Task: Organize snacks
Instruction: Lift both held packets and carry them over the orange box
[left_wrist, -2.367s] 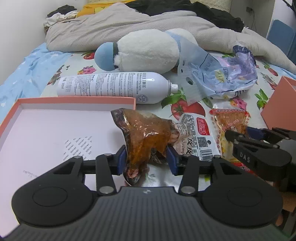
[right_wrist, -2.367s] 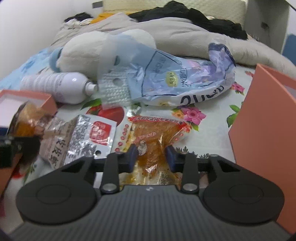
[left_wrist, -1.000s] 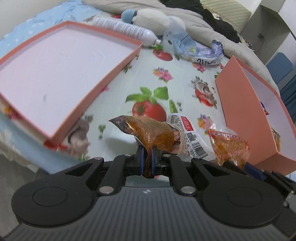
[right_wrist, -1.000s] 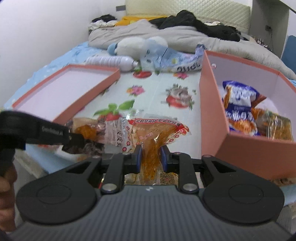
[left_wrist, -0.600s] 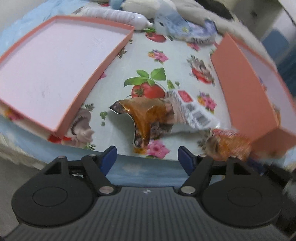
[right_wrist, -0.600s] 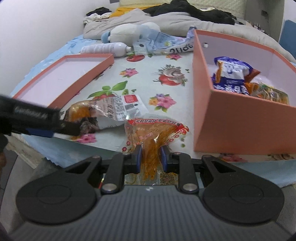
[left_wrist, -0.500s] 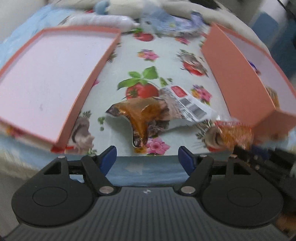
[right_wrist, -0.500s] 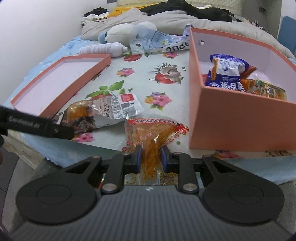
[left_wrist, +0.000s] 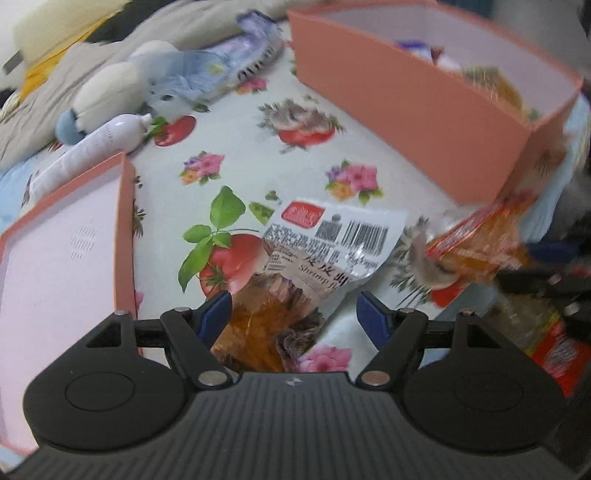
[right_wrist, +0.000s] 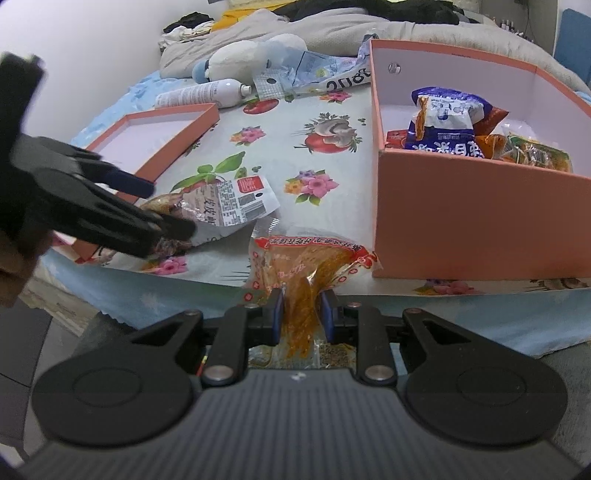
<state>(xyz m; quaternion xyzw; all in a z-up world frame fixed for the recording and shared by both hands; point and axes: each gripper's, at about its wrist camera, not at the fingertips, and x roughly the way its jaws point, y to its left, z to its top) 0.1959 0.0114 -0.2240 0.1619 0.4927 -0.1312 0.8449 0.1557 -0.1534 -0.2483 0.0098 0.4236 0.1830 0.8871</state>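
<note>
We clamp the orange snack packet (right_wrist: 308, 266) in our right gripper (right_wrist: 301, 317), just left of the pink box (right_wrist: 461, 221). Our left gripper (left_wrist: 293, 315) gapes wide around the shrimp packet (left_wrist: 314, 254), farther left of it.

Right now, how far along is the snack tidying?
Partly done: several packets, including a blue-and-white snack bag, already sit in the tall salmon-pink cardboard box. In hand: the right claw is shut on a clear orange snack packet with red trim. Left: the brown shrimp snack packet with a white barcode label lies on the floral bedsheet, the open left claw around it.
</note>
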